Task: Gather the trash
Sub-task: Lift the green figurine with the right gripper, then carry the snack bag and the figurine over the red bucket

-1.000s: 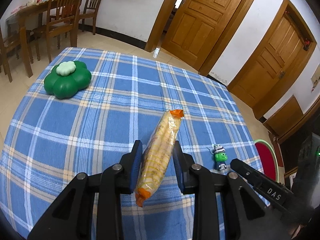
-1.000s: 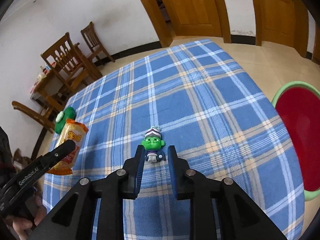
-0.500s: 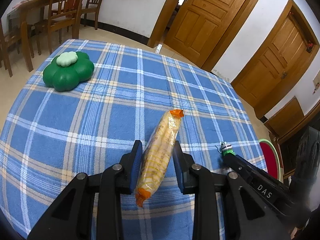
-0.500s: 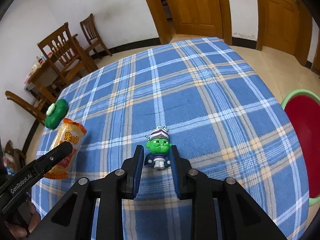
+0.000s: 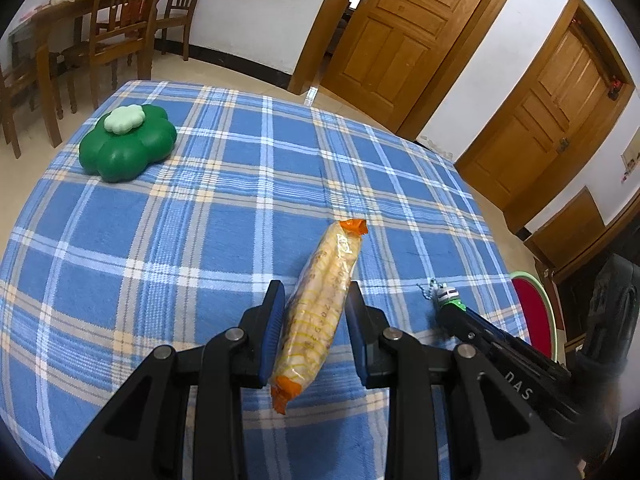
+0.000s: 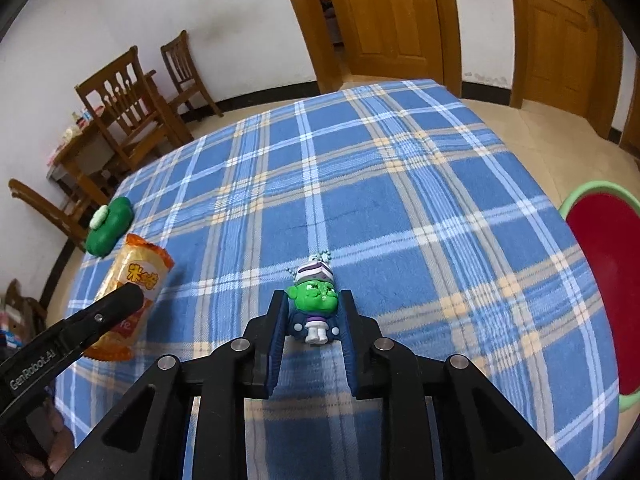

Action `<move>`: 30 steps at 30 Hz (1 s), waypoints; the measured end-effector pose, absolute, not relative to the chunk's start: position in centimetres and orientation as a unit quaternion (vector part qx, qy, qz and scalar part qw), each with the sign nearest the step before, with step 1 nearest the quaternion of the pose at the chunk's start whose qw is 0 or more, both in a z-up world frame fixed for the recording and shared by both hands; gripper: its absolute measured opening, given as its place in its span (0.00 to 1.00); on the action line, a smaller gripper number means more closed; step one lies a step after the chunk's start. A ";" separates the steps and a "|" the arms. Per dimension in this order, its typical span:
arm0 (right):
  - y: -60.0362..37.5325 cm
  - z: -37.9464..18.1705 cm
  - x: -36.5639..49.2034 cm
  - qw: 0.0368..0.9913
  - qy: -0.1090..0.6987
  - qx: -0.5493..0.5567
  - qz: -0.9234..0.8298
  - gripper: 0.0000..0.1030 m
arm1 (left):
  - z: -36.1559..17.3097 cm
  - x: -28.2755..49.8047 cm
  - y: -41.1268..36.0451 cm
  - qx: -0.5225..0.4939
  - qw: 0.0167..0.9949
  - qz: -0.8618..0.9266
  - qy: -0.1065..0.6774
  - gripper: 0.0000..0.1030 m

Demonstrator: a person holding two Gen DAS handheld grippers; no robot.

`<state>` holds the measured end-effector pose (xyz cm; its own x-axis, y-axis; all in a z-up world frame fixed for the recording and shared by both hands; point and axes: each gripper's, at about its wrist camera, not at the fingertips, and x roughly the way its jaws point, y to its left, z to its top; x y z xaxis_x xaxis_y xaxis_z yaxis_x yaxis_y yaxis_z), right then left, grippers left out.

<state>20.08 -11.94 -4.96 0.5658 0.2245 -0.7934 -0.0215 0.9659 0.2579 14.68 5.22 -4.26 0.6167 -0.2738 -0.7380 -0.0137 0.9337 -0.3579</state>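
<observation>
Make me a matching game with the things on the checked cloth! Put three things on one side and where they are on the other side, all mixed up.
Things:
1. snack packet
2. green-faced toy figure
3. green flower-shaped box

Places:
A. between the fingers of the right gripper
B. alone on the blue plaid tablecloth, near its far left corner
C. between the fingers of the left gripper

Pairs: 1-C, 2-A, 3-B
</observation>
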 end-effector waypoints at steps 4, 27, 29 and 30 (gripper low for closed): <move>-12.8 -4.0 18.9 0.881 0.451 0.119 0.073 0.24 | -3.8 14.4 4.5 -0.164 0.883 -0.084 0.431 0.30; -24.3 0.5 11.4 0.901 0.380 0.209 -0.009 0.24 | -0.8 12.7 -3.2 -0.119 0.878 -0.166 0.434 0.30; -25.7 0.6 10.9 0.901 0.374 0.218 -0.021 0.24 | -0.6 12.7 -4.5 -0.110 0.876 -0.174 0.436 0.30; -26.3 0.6 10.8 0.901 0.372 0.222 -0.027 0.24 | -0.6 12.7 -4.9 -0.107 0.876 -0.177 0.437 0.30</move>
<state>10.77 -26.27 0.63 0.7213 0.1174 -0.6826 0.2130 0.9002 0.3799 12.73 -4.93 -0.57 0.5560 -0.4027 -0.7271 0.2160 0.9148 -0.3414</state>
